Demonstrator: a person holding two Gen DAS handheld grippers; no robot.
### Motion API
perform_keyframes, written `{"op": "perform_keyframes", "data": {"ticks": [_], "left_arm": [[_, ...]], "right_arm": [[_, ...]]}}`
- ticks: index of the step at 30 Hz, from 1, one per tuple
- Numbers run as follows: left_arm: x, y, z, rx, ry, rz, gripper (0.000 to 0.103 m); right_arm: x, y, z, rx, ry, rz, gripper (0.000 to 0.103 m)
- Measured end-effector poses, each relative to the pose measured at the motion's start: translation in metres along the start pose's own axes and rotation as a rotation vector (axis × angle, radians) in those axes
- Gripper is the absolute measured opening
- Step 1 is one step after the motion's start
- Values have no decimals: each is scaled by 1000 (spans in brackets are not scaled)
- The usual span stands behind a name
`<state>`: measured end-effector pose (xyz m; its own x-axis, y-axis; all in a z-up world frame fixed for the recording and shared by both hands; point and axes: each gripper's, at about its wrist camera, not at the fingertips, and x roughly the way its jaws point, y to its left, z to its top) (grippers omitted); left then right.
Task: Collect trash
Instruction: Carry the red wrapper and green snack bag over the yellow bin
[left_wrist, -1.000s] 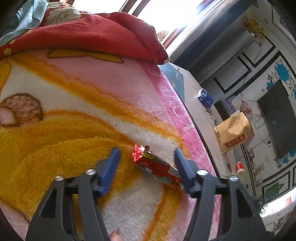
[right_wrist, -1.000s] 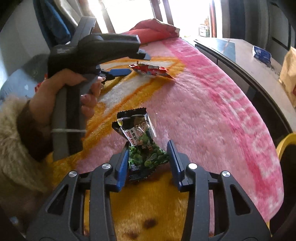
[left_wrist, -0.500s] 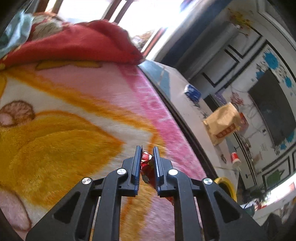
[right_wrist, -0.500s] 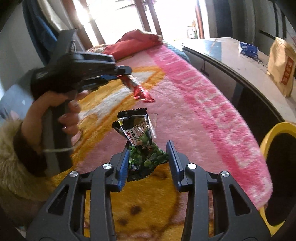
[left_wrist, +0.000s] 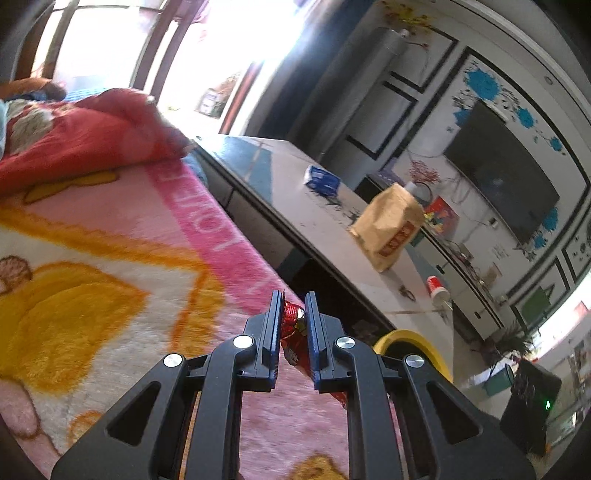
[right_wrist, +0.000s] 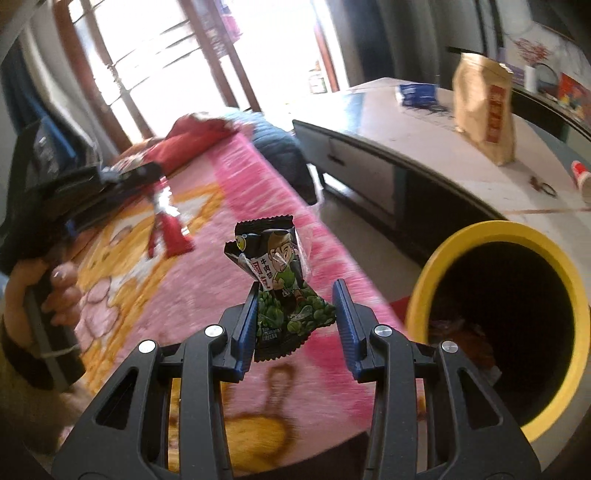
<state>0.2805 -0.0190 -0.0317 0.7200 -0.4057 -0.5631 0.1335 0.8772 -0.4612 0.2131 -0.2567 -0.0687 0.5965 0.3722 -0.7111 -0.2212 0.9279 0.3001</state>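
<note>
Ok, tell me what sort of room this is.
Most likely a lived-in room at home, part bedroom, part sitting room. A plush pink blanket covers a bed or sofa with a red quilt bunched at its far end, a TV hangs on the decorated wall, and a low table stands alongside.

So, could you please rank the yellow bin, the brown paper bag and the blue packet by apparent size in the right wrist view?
1. yellow bin, nearest the camera
2. brown paper bag
3. blue packet, farthest away
</note>
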Motion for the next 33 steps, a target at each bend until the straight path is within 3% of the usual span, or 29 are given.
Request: {"op": "perform_keyframes", "data": {"ticks": [17,33], "left_arm": [[-2,-66,-22,126,23,-98,12],[15,-118,-42,236,65,-164,12]], "right_arm": [[-46,-57,2,102,-97,-123,31],[-75,-100,-10,196,-128,-212,31]]}}
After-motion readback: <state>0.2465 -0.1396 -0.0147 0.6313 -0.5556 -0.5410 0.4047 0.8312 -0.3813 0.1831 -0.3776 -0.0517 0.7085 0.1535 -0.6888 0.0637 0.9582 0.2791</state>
